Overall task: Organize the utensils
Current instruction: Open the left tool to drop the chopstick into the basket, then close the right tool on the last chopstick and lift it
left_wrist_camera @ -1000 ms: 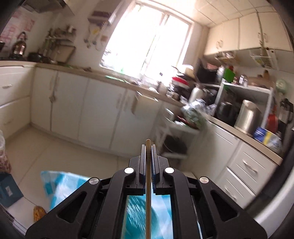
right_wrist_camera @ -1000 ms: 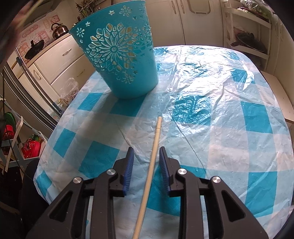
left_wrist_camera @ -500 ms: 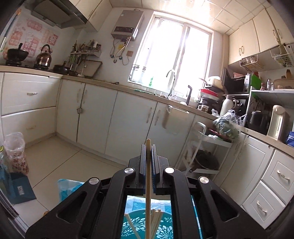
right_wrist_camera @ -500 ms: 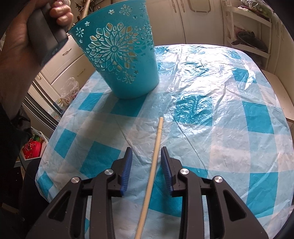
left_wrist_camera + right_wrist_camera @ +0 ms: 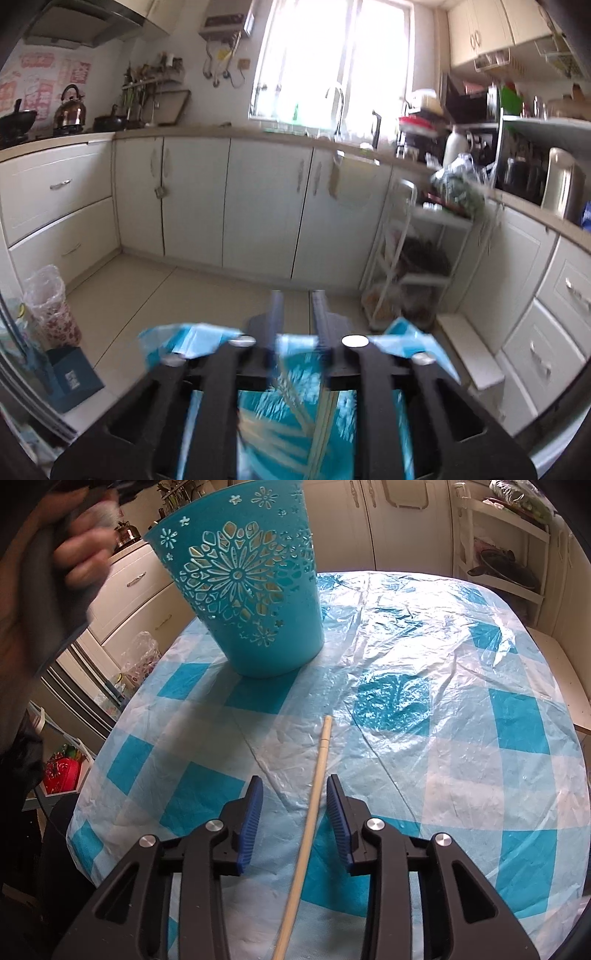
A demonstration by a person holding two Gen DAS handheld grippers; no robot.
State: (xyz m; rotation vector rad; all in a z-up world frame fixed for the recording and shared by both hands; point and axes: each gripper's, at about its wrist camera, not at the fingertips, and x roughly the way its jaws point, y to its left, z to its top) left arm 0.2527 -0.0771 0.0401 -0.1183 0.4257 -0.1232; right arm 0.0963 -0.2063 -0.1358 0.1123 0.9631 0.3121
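Note:
A teal perforated basket (image 5: pixel 243 590) stands on the blue-checked tablecloth (image 5: pixel 443 709). A pale wooden chopstick (image 5: pixel 314 805) lies on the cloth between the fingers of my right gripper (image 5: pixel 294 790), which is open around it without touching. My left gripper (image 5: pixel 297 306) is open and empty, held above the basket (image 5: pixel 295 417); blurred chopsticks (image 5: pixel 273 428) show inside the basket below its fingers. The hand holding the left gripper (image 5: pixel 74 550) shows at the upper left of the right wrist view.
White kitchen cabinets (image 5: pixel 236 199) and a white trolley (image 5: pixel 406 266) stand beyond the table. The table's edge (image 5: pixel 96 775) drops off at the left, with a red crate (image 5: pixel 62 779) and bags on the floor.
My left gripper has opened and let go of the chopstick it held, which dropped into the basket. My right gripper has barely moved and stays open around the chopstick on the table.

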